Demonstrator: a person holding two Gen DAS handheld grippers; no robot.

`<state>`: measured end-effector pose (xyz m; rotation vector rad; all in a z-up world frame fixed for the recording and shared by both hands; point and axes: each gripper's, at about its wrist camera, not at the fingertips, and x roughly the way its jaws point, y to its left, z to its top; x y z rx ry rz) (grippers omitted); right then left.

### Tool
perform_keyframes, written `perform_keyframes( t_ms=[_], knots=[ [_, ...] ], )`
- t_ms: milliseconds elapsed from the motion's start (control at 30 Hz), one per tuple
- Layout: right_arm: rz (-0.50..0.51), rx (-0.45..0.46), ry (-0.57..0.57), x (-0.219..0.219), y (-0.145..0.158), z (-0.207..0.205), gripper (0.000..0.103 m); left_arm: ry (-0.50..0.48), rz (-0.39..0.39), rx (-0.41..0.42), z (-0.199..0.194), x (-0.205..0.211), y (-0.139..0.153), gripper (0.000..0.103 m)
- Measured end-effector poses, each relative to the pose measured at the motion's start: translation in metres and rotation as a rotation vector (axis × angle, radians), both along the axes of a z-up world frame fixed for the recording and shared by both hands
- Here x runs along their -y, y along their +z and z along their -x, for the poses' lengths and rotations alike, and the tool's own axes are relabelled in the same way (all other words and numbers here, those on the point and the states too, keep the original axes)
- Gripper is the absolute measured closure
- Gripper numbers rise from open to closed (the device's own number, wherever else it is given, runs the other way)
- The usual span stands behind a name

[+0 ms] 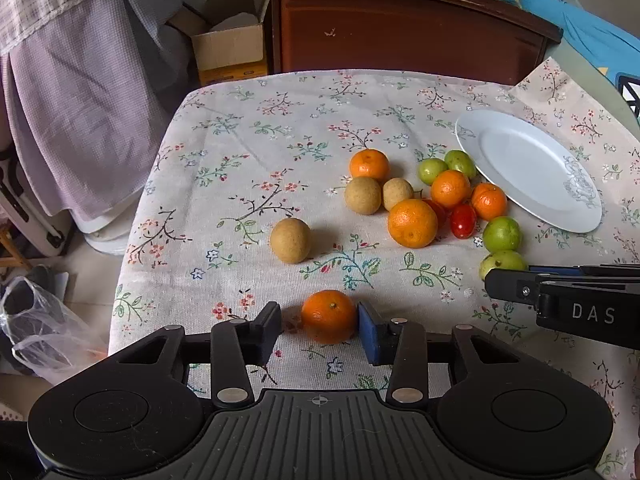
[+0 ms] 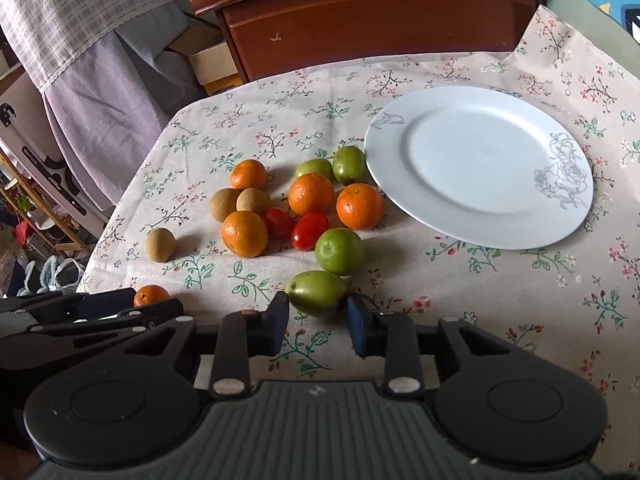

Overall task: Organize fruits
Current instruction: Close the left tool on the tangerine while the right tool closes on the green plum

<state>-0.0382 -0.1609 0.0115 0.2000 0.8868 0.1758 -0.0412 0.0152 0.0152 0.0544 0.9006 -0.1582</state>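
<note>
Floral-print tablecloth under a scatter of fruit, seen from both hand-held tools

Nearest on the left side: left gripper spread around a small orange mandarin resting on the cloth, blue right-hand pad touching the peel, black left-hand pad just short of it with a sliver of shadowed cloth between

Nearest on the right side: right gripper pinching an oblong green fruit, a pad against each end, the fruit low on the cloth

Just beyond, a second round green fruit near the pinched one, and well to the left a lone tan round fruit apart from the rest

Farther back, the main cluster: large orange, two red cherry tomatoes touching each other, three more mandarins, two more tan fruits side by side, two more green fruits at the rear, one of them against the rim of a white plate with a grey rose print

Plate bare of fruit, lying on the right half of the cloth

Behind the table: dark brown wooden cabinet, open cardboard box on the floor beside it, lilac checked fabric hanging at far left, crumpled clear plastic bag on the floor below
</note>
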Motion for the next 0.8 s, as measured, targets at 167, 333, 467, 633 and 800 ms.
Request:
perform_keyframes(
  t_ms=[167, 333, 467, 633, 800],
  knots=[
    [-0.022, 0.003, -0.016, 0.004, 0.002, 0.000, 0.072, -0.010, 0.014, -0.001, 0.001, 0.002, 0.002, 0.075],
    [-0.033, 0.015, -0.017, 0.005, 0.007, 0.002, 0.072, -0.012, 0.046, 0.007, 0.002, 0.001, 0.005, 0.076],
    [-0.037, 0.021, -0.020, 0.007, 0.009, 0.003, 0.073, -0.015, 0.055, 0.009, 0.003, 0.001, 0.006, 0.076],
    [-0.039, 0.034, -0.017, 0.007, 0.013, 0.005, 0.077, -0.018, 0.061, 0.011, 0.004, 0.003, 0.009, 0.076],
    [-0.032, 0.047, 0.000, 0.006, 0.017, 0.005, 0.082, -0.021, 0.078, 0.020, 0.005, 0.006, 0.015, 0.076]
  ],
)
